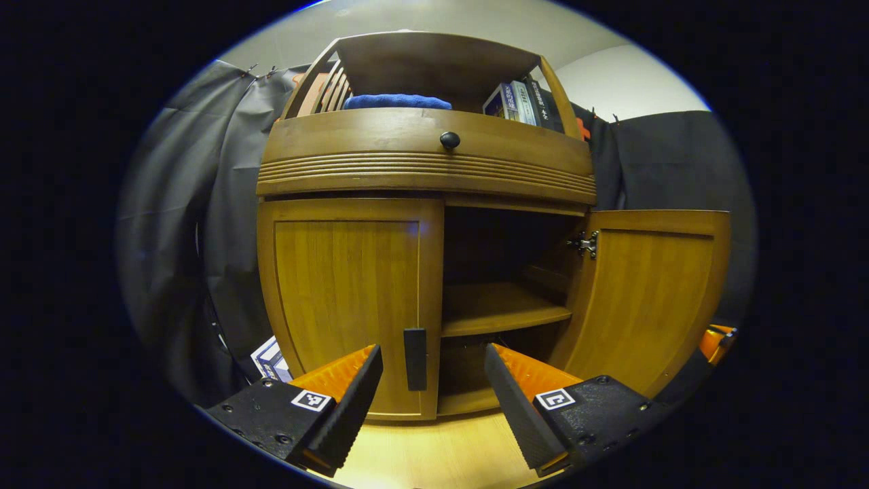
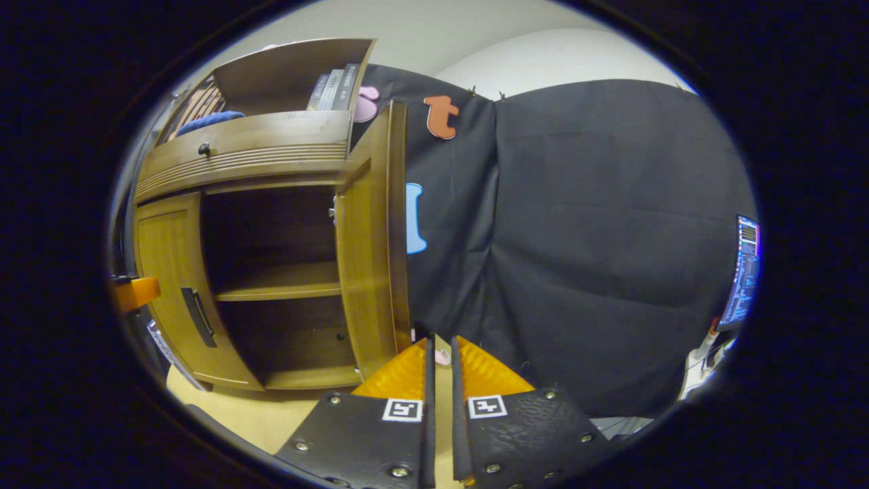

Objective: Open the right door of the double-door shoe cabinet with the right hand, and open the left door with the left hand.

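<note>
Standing open on the brown wooden double-door shoe cabinet point(image 1: 421, 163): right door point(image 2: 370, 244), swung wide. Left door point(image 1: 349, 299) shut, dark vertical handle point(image 1: 415, 358) at its inner edge. Left gripper point(image 1: 433, 380) spread before that handle, not touching. Right gripper point(image 2: 440, 356) nearly pressed together, beside right door's lower edge, gripping nothing.

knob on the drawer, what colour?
Black; the knob shows best in the left gripper view.
</note>
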`<state>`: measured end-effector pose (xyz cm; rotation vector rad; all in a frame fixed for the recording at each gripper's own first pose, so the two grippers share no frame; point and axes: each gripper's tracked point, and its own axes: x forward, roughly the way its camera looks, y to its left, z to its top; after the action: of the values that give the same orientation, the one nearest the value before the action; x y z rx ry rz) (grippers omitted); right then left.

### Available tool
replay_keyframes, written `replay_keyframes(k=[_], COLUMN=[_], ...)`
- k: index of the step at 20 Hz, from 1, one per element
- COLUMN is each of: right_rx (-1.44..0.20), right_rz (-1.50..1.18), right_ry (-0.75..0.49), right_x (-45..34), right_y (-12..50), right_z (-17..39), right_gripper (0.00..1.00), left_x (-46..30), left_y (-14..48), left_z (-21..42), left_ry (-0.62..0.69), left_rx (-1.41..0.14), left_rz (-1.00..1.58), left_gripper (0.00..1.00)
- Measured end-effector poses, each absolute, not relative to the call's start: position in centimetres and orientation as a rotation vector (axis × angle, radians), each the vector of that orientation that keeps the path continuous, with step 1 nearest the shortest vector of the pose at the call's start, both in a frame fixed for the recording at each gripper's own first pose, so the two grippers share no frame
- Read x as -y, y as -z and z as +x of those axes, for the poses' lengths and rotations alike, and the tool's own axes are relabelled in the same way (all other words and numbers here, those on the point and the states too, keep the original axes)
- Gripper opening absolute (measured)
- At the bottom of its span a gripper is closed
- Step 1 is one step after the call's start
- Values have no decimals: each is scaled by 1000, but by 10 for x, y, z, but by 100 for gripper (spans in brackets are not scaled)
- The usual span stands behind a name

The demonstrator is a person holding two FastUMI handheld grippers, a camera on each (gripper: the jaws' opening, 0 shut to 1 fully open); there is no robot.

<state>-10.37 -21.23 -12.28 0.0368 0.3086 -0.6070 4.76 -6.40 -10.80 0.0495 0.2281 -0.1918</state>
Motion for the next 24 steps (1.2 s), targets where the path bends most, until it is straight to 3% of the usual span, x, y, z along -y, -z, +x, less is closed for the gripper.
replay_keyframes(k=[4, 9, 14, 15, 18, 20, 23, 24], right_rx=[-302, -303, -317, -321, -327, -329, -331, -331], right_rz=[60, 60, 74, 75, 73, 71, 69, 68], right_ry=[622, 639, 654, 655, 657, 655, 647, 643], right_x=[216, 224, 227, 227, 230, 230, 230, 229], right_y=[125, 125, 129, 130, 132, 132, 131, 131], right_z=[-103, -97, -94, -94, -93, -93, -93, -93], right_gripper=[10, 10, 10, 10, 10, 10, 10, 10], left_x=[63, 59, 55, 55, 56, 56, 53, 50], left_y=[123, 150, 171, 174, 175, 174, 176, 177], left_z=[84, 119, 138, 140, 146, 149, 153, 154], left_ry=[165, 140, 125, 125, 132, 133, 123, 114], left_rx=[-236, -275, -312, -314, -302, -299, -301, -302], left_rz=[37, 17, -1, -3, -11, -15, -29, -35], left_gripper=[87, 87, 77, 80, 64, 62, 39, 46])
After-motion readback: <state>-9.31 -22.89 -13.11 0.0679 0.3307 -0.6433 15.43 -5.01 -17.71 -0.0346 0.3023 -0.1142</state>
